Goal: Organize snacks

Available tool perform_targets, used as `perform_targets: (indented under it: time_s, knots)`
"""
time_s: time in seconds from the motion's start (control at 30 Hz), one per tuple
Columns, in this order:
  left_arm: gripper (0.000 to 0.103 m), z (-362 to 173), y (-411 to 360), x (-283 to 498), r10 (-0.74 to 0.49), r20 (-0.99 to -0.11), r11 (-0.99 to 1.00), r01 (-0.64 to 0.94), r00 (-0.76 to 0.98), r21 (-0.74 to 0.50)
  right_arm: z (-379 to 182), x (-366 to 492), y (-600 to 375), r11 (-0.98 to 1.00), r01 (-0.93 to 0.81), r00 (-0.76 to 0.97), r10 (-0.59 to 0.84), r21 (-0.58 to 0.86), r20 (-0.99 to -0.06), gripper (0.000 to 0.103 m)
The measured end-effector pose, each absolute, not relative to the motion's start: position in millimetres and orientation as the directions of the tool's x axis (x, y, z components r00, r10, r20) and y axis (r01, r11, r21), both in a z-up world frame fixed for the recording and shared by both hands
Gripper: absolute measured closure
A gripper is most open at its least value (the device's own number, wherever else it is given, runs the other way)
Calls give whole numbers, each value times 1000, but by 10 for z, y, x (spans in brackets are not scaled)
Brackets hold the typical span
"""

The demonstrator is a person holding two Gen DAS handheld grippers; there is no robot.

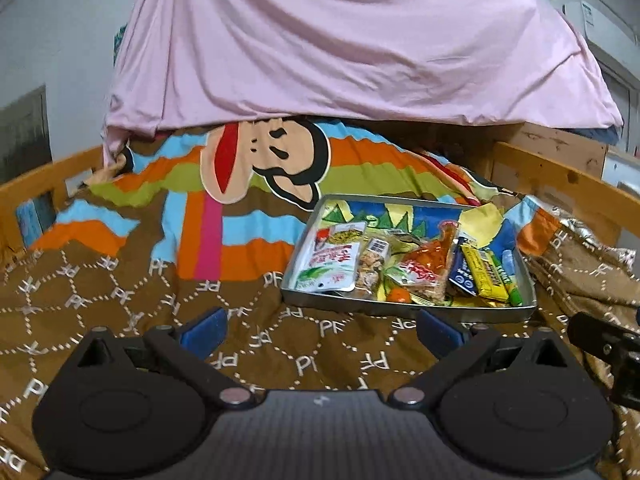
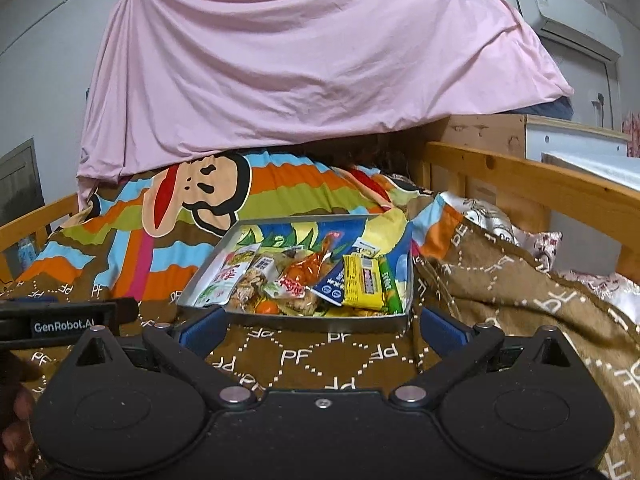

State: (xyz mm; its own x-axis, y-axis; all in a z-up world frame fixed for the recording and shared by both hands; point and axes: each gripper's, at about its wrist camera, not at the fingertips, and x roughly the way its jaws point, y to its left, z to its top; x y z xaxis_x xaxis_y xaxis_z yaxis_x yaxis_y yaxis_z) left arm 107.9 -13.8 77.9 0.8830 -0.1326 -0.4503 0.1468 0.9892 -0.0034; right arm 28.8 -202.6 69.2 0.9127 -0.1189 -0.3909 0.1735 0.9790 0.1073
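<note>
A shallow metal tray [image 1: 404, 308] [image 2: 304, 322] lies on the bed, packed with several snack packets: a white and green pouch [image 1: 330, 262] [image 2: 224, 278], an orange-red packet [image 1: 430, 258] [image 2: 308, 270], a yellow bar [image 1: 482, 278] [image 2: 362, 280] and a small orange ball [image 1: 398, 295] [image 2: 267, 307]. My left gripper [image 1: 320, 332] is open and empty, just short of the tray's near left side. My right gripper [image 2: 320, 326] is open and empty, its blue fingertips [image 2: 200, 328] level with the tray's near wall.
A brown patterned blanket [image 1: 160, 320] [image 2: 540, 320] and a striped monkey-print cover [image 1: 248, 184] [image 2: 192, 200] lie on the bed. Wooden rails [image 1: 36, 188] [image 2: 540, 184] run along both sides. A pink sheet [image 1: 340, 40] [image 2: 300, 52] hangs behind. The other gripper shows at each frame edge.
</note>
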Motion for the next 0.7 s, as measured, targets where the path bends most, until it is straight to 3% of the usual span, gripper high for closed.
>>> perform_targets:
  time_s: [0.7]
  knots:
    - [0,360,-105,1258,-144,-542,988,146,828,-39,358,370,-2220,965,197,909,-113,175,-401,1]
